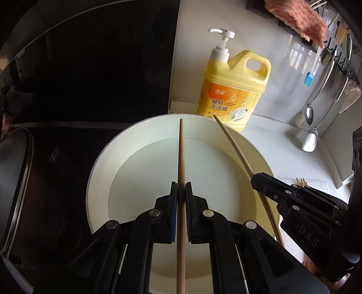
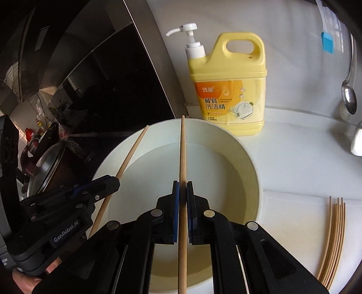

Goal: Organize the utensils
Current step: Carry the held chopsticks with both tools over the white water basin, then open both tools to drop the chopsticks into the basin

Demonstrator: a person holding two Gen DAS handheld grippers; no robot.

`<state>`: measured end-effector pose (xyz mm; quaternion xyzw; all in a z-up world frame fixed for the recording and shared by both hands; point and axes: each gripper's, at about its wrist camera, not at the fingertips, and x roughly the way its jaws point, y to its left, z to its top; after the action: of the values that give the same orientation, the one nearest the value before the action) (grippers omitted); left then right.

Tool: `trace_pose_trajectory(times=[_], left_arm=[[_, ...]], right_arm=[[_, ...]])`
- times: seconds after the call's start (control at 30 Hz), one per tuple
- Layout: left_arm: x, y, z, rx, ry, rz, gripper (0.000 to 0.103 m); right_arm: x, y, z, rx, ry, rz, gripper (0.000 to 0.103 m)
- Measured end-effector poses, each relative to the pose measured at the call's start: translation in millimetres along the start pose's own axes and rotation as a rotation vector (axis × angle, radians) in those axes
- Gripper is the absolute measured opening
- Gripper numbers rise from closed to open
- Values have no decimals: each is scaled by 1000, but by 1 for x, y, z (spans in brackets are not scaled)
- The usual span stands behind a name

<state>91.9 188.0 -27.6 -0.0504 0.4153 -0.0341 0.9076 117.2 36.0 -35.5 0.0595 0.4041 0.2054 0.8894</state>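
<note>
My left gripper [image 1: 181, 191] is shut on a wooden chopstick [image 1: 181, 153] and holds it over a white basin [image 1: 99, 158] of water. My right gripper [image 2: 182, 190] is shut on a second wooden chopstick [image 2: 182, 153] over the same basin [image 2: 248, 162]. In the left wrist view the right gripper [image 1: 256, 178] enters from the right with its chopstick [image 1: 235, 140]. In the right wrist view the left gripper [image 2: 113, 181] enters from the left with its chopstick [image 2: 131, 153]. Several more chopsticks [image 2: 334, 237] lie on the white counter at the right.
A yellow dish-soap bottle [image 1: 235, 90] with a pump stands behind the basin, also in the right wrist view [image 2: 228, 90]. A dark stove panel [image 1: 90, 67] and a pot lid [image 1: 15, 181] are at the left. Spoons [image 1: 310, 115], a blue brush [image 1: 308, 79] and a cloth [image 1: 296, 18] hang at the right.
</note>
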Motion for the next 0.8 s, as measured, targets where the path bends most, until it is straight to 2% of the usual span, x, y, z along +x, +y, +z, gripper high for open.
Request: trace_pose_trajectory(times=[0.17,0.4,0.63,0.67,0.7,0.73,0.77,0.8], left_arm=[[30,15,4,7,47,-13,7],[57,25,3,10,105,-28,7],[67,25,4,32,141,1,8],[66,25,5,30,139,7,9],[63,26,6,30,133,9,14],[60,27,7,30,124,12,28],[56,28,8,28,112,22,39],[51,29,9,24,96,30,59]], right_arm=[[38,7,6,45,56,-30,6],[72,7,10,73,151,-83,6],[80,2,8,81,180,-126,7],[80,1,8,79,176,-138,9],[79,0,8,80,173,-148,22],[76,-1,8,83,163,-152,28],[73,-2,9,84,150,-158,28],[70,-3,9,83,142,-167,29]])
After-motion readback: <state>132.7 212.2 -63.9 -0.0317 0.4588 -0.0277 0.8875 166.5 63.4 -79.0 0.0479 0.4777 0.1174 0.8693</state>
